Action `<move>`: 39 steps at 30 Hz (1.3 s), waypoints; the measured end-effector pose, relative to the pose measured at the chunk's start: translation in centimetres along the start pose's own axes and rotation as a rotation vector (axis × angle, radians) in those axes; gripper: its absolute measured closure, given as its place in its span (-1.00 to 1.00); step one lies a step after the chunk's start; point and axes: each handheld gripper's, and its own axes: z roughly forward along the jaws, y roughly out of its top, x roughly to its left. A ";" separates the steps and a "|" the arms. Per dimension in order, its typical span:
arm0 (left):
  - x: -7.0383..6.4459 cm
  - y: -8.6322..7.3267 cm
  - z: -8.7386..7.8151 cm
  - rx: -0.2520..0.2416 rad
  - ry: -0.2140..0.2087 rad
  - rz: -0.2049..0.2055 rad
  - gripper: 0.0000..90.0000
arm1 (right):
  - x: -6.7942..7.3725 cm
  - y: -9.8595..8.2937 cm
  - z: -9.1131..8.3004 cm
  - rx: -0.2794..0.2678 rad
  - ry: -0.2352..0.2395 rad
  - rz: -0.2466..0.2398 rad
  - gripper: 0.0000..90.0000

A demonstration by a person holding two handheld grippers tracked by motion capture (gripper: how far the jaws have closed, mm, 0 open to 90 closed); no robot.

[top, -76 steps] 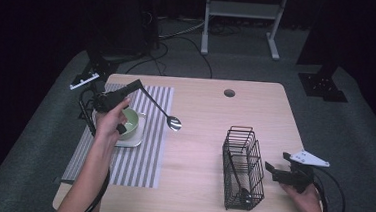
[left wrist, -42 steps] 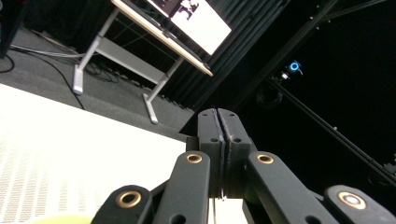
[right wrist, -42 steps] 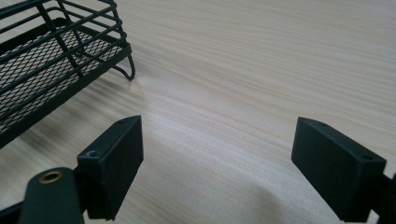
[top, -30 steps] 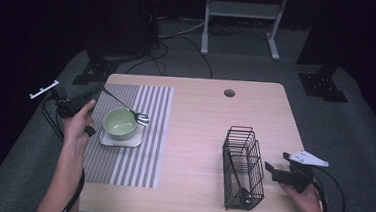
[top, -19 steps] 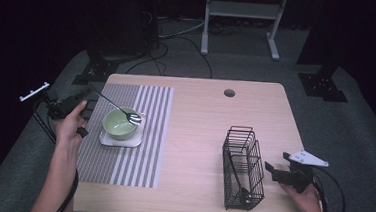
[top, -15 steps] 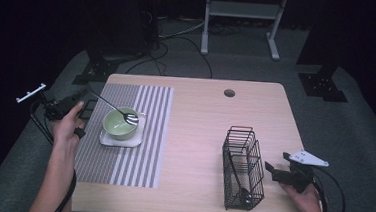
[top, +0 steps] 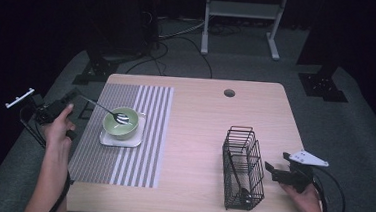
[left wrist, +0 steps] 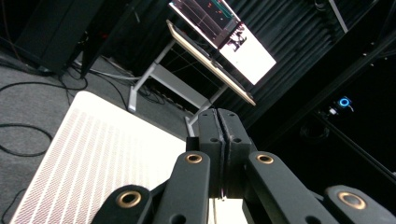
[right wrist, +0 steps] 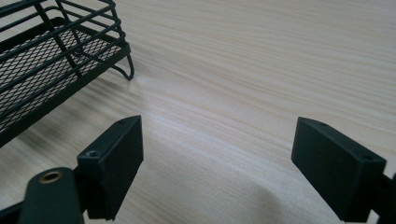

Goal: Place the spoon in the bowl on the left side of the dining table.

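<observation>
A metal spoon [top: 106,111] lies slanted with its head in the green bowl [top: 127,128], which sits on a square white saucer [top: 116,141]. My left gripper [top: 72,98] hovers just off the table's left edge, shut on the end of the spoon's handle. In the left gripper view the jaws of my left gripper [left wrist: 219,122] are pressed together and point up and away; they hide the spoon. My right gripper [top: 270,171] rests open near the front right corner, just right of the black wire basket [top: 242,165]. The right gripper [right wrist: 217,158] holds nothing, and the basket [right wrist: 51,56] stands at the upper left.
A grey striped placemat [top: 139,132] lies under the saucer on the wooden table [top: 210,117]. A small dark item [top: 244,193] lies in the basket's near end. A cable hole [top: 229,93] marks the far side. Stands and cables cover the floor beyond.
My left gripper has drawn back to the left, off the table's edge, bringing the spoon from right of the mat until its head lies in the bowl. The right gripper has not moved.
</observation>
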 end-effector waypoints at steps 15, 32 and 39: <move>1.9 -1.3 0.1 -0.003 0.072 -0.019 0.99 | 0.0 0.0 0.0 -0.002 0.003 0.000 -0.65; 2.6 -2.6 1.0 0.009 0.108 -0.017 0.99 | -0.1 0.0 0.0 -0.005 0.012 0.003 -0.65; 3.4 -3.1 0.8 0.013 0.119 -0.032 0.99 | 0.0 0.0 -0.1 -0.005 0.009 0.000 -0.65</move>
